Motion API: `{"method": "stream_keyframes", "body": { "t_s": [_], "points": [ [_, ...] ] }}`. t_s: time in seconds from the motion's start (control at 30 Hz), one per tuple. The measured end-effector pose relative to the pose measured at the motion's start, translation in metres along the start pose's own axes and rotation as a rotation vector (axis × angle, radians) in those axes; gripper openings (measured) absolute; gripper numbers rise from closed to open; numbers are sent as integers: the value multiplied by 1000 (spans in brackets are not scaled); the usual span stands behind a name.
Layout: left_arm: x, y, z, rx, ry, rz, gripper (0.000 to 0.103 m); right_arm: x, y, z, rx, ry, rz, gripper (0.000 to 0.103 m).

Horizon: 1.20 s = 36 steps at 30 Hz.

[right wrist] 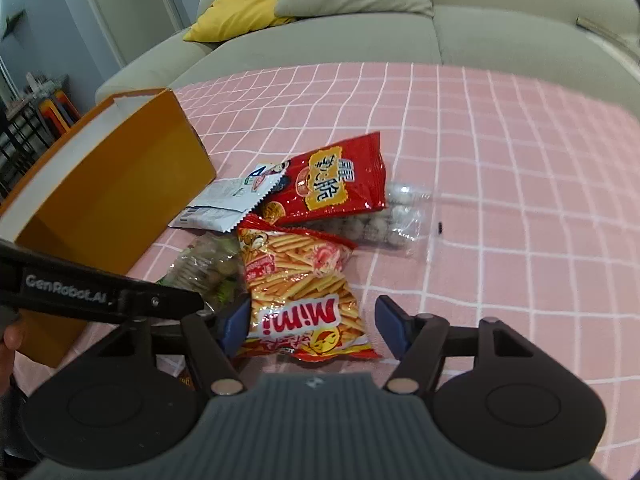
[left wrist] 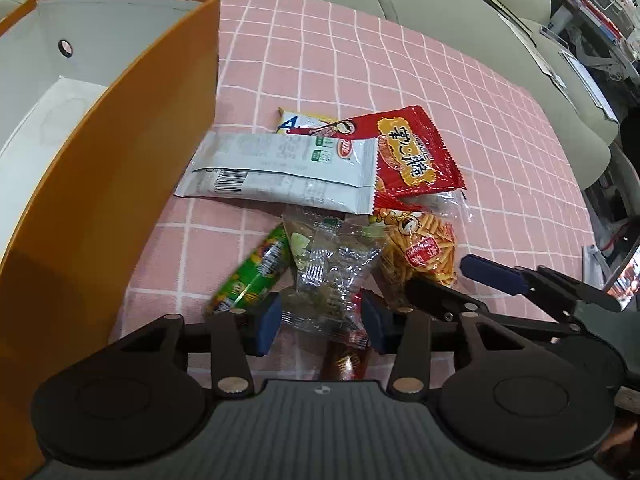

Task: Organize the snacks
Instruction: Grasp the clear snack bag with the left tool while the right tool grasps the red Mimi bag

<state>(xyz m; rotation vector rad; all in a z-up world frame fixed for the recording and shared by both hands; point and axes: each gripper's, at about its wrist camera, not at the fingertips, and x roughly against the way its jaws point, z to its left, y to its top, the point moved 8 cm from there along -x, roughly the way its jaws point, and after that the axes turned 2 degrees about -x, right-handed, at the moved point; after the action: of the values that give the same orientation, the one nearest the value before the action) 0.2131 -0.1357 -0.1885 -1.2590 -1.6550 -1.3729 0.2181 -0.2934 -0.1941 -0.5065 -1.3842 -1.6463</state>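
Observation:
A pile of snack packets lies on the pink checked cloth (left wrist: 360, 60) beside an open orange box (left wrist: 120, 152). My left gripper (left wrist: 322, 322) is open, its pads on either side of a clear packet of green snacks (left wrist: 332, 264). A green tube (left wrist: 252, 272) lies left of it. My right gripper (right wrist: 312, 324) is open around the lower end of the orange Mimi sticks bag (right wrist: 300, 288). A red bag (right wrist: 332, 184), a white packet (right wrist: 224, 204) and a clear bag of white balls (right wrist: 380, 220) lie behind. The right gripper's finger (left wrist: 492, 276) shows in the left wrist view.
The orange box (right wrist: 108, 204) stands at the left, its white inside open. A grey sofa (right wrist: 400, 36) with a yellow cushion (right wrist: 244, 4) runs behind the table. A small dark speck (right wrist: 441, 227) lies on the cloth at right.

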Motion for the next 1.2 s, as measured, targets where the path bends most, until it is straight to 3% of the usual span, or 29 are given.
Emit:
{"method": "stream_keyframes", "body": {
  "t_s": [0.23,0.47,0.57,0.67,0.83,1.1,1.2],
  "points": [
    [-6,3,0,4,24,5,57,-10,-11,3,-9,19,1,62],
    [-18,2,-5,-20,52,14,57,-9,-13,12,33,-32,5,50],
    [-19,2,-5,-30,68,25,52,-8,-13,17,56,-53,19,46],
    [-16,3,-4,-35,74,20,41,-6,-11,17,49,-77,37,45],
    [6,-3,2,3,49,-10,32,13,-13,20,36,-99,44,44],
    [44,-18,8,27,28,-56,32,34,-23,32,10,-111,61,44],
    [59,-22,11,22,26,-82,32,46,-21,47,55,-105,43,44]
  ]
}}
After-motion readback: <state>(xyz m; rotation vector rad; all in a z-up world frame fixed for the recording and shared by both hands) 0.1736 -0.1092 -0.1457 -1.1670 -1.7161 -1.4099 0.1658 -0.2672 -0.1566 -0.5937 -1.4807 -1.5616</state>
